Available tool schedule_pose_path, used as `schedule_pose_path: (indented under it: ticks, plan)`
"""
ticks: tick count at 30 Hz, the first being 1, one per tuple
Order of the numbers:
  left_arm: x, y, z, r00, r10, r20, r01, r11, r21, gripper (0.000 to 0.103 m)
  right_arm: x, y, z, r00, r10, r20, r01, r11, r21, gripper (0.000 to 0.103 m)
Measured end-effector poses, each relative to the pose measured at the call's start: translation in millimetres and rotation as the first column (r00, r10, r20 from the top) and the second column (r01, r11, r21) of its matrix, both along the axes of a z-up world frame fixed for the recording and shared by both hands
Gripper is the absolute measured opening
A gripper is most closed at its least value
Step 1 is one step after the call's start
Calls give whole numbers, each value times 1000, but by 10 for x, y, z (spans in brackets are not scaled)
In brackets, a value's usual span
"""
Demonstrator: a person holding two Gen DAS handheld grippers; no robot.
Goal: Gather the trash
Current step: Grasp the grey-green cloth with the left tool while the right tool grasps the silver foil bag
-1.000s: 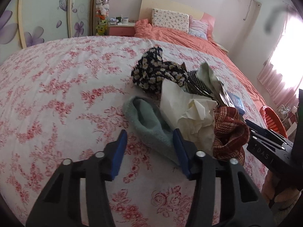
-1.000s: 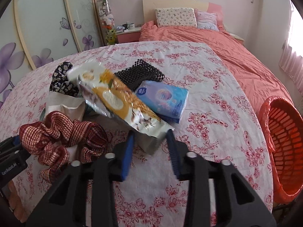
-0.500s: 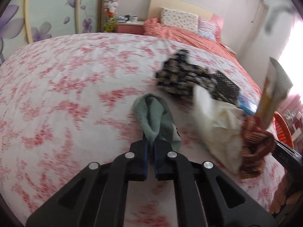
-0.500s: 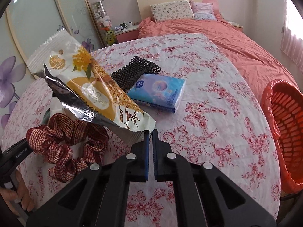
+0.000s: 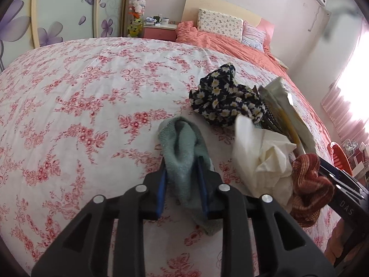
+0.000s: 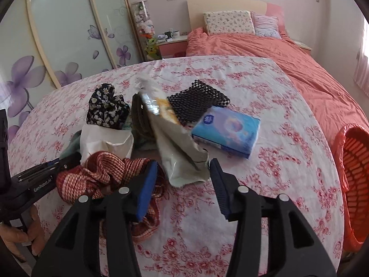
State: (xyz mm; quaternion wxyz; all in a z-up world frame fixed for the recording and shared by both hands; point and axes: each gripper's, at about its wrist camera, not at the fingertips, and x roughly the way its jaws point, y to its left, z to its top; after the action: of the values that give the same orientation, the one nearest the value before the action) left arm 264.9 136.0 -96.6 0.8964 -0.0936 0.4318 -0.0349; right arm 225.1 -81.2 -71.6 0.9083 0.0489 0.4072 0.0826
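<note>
you were in the picking stage of collecting trash, with nothing yet in the orange basket point(image 6: 355, 184) that stood at the right edge of the flowered counter point(image 5: 80, 92). your left tongs point(image 5: 181, 184) pointed steeply down with the grey-green sock point(image 5: 184, 152) between the blue pads; the jaws were opening and the pads sat against the sock's sides, so i cannot tell whether they gripped it. your right tongs point(image 6: 183, 184) also angled down, jaws apart and opening, with the torn end of the snack wrapper point(image 6: 175, 143) lying just in front of the gap, not pinched. the wrapper leaned on the pile beside the red woven scrunchie point(image 6: 99, 173), the crumpled white paper point(image 5: 265, 157), the daisy-print cloth point(image 5: 223, 101), the black mesh point(image 6: 196, 106) and the blue tissue pack point(image 6: 227, 131). the next move, as i judge it, called for closing on the wrapper's loose end and carrying it right to the basket, leaving the sock and scrunchie behind.
</note>
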Motion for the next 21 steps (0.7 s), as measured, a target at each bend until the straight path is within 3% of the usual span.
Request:
schedule_pose_path:
  ticks: [6,7,8,10,12,21]
  plan:
    - [54,-28,-4,1000,2,2,-2,1000,3,25,194,89,-106,999,-18,-27,17,999,-33,49]
    - [54,-27,-4,1000,1,4,-1,1000,5,25,201,91,-124,999,-22,-34,21,999,-30,46]
    - [56,-26,-11,1000,-1,6,1,1000,6,24,210,80,-144,999,-22,-46,22,1000,-15,36]
    - [64,-27,-16,1000,-8,10,8,1000,5,13,181,61,-131,999,-28,-43,28,1000,-1,31]
    - [57,-7,-17,1000,-13,15,13,1000,1,10,134,10,-100,999,-28,-36,29,999,22,23]
    - [-62,112,189,997,-4,76,4,1000,-7,6,-46,-109,110,999,-40,14,39,998,54,19]
